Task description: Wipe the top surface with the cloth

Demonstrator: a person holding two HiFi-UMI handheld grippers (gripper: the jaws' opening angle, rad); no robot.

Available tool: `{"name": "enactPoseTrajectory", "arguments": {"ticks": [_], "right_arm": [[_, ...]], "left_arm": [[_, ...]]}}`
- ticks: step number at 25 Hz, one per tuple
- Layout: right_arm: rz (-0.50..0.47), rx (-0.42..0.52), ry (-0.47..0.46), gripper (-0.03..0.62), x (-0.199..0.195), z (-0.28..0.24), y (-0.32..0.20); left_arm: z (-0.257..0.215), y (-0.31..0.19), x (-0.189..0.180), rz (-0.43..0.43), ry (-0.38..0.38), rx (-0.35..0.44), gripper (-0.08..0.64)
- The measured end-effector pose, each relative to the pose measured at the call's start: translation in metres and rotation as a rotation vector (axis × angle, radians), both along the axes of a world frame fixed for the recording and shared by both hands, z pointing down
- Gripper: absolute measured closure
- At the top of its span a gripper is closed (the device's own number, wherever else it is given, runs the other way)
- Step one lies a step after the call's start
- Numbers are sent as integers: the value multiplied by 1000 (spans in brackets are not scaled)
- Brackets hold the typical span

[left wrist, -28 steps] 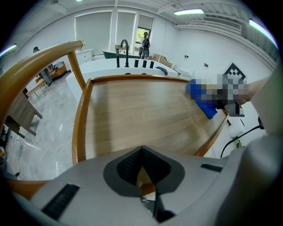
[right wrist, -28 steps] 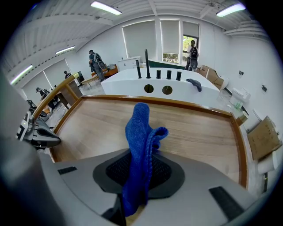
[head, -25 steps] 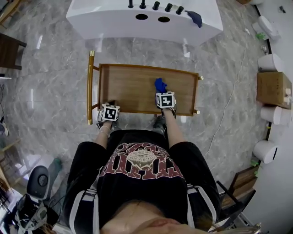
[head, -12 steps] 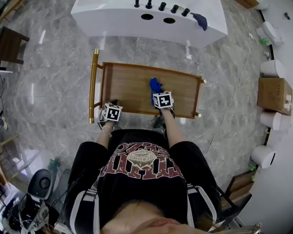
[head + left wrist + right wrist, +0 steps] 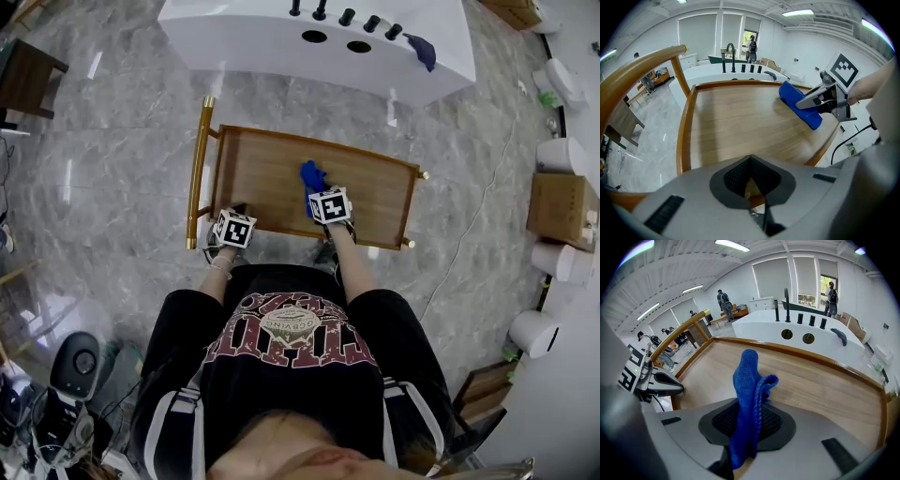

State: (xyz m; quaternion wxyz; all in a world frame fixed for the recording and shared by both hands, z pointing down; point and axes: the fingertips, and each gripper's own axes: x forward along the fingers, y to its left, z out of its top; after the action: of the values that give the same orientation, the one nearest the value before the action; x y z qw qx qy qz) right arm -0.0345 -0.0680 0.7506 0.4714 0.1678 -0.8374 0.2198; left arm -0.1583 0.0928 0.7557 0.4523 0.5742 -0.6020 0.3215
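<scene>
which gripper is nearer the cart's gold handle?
Left. The left gripper sits at the near corner beside the gold handle; the right gripper, holding the blue cloth, is out over the tabletop, farther away.

A white counter (image 5: pixel 244 47) with black taps (image 5: pixel 349 16) and two round holes (image 5: pixel 314 37) is seen along the top of the frame, with a dark blue rag (image 5: pixel 422 49) laid at its right end. White cylinders (image 5: pixel 561 155) and a wooden box (image 5: pixel 561 208) are ranged along the right edge, on a grey marble floor (image 5: pixel 112 187).
</scene>
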Motion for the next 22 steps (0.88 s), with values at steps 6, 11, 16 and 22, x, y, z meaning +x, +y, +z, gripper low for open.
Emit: {"name": "enactPoseTrajectory", "arguments": {"ticks": [6,11,16,22], "right_arm": [[-75,9,-8,503,-24,0,11],[-119,12,-24,503,-46,3,22],[-144,10,-22,503,-56,3,28],[-168,2,-30,503,-66,6,36]], "left_arm": [[1,-1,1,-1,-3,-2,511],[4,-1,0,-1,-11,0,511],[6,0,0,-2,-10,-1,511],[4,-1,0,-3,-6,7,511]]}}
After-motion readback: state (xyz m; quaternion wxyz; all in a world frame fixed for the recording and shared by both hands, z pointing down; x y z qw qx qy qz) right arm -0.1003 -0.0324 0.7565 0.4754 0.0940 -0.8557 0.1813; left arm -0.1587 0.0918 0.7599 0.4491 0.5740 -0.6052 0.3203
